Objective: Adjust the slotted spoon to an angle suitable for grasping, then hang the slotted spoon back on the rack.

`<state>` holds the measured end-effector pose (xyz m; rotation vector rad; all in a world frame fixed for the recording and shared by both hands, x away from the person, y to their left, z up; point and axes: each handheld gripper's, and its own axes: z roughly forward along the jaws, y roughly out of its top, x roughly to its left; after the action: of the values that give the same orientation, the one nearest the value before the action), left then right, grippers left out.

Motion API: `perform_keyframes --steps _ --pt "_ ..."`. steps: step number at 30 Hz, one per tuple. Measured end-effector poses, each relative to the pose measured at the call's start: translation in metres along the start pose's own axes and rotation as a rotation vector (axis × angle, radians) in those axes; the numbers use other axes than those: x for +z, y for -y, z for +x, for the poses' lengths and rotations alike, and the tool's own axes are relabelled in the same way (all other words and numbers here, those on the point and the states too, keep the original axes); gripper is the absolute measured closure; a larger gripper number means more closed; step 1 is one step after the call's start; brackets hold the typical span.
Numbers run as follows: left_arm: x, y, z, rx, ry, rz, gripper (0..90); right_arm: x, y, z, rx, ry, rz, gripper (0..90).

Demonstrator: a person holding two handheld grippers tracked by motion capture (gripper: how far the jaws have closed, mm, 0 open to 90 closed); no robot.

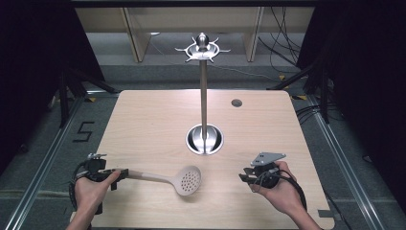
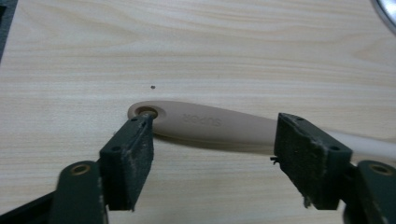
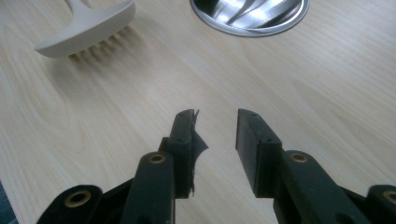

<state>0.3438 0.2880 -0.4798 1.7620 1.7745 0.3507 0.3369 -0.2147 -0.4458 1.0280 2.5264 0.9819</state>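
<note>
My left gripper (image 1: 119, 173) sits at the handle end of the slotted spoon (image 1: 184, 180), which lies flat on the table (image 1: 143, 120), in front of the steel stand (image 1: 204, 139) and to its left. The spoon's long axis runs across me: hanging-hole end at my left jaws, perforated bowl pointing toward my right gripper (image 1: 245, 177).

In the left gripper view the pads stand apart, one on each side of the handle (image 2: 210, 127); the left pad looks to brush the hole end, the other stands clear, so nothing is clamped (no real hold, as I judge it). The handle lies crosswise between the jaws, so closing now would catch it along its length.

My right gripper is well off to the stand's other side, jaws parted and empty. Its own view gives me the bowl's rim (image 3: 88, 29) and the stand's round base (image 3: 252, 16) from low down, which the high view flattens. Left hand is clearly nearer.
</note>
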Motion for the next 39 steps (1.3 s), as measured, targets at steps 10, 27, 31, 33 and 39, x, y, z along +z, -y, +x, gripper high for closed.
perform_keyframes --steps 10,27,31,33,39 --pt "0.007 -0.017 0.000 -0.144 -0.049 0.070 23.2 0.000 0.000 -0.010 0.001 -0.015 -0.024 66.4" --pt "0.021 -0.028 0.011 -0.268 -0.096 0.128 22.3 0.003 -0.001 -0.002 0.004 -0.020 -0.024 63.6" --pt "0.025 -0.027 0.009 -0.277 -0.105 0.141 22.3 0.003 0.000 -0.002 0.010 -0.026 -0.017 63.4" --pt "0.027 -0.027 0.009 -0.281 -0.105 0.147 22.3 0.004 0.001 -0.003 -0.002 -0.020 -0.019 63.2" --pt "0.033 -0.028 0.007 -0.292 -0.109 0.154 22.7 0.005 0.002 -0.003 0.011 -0.027 -0.010 62.6"
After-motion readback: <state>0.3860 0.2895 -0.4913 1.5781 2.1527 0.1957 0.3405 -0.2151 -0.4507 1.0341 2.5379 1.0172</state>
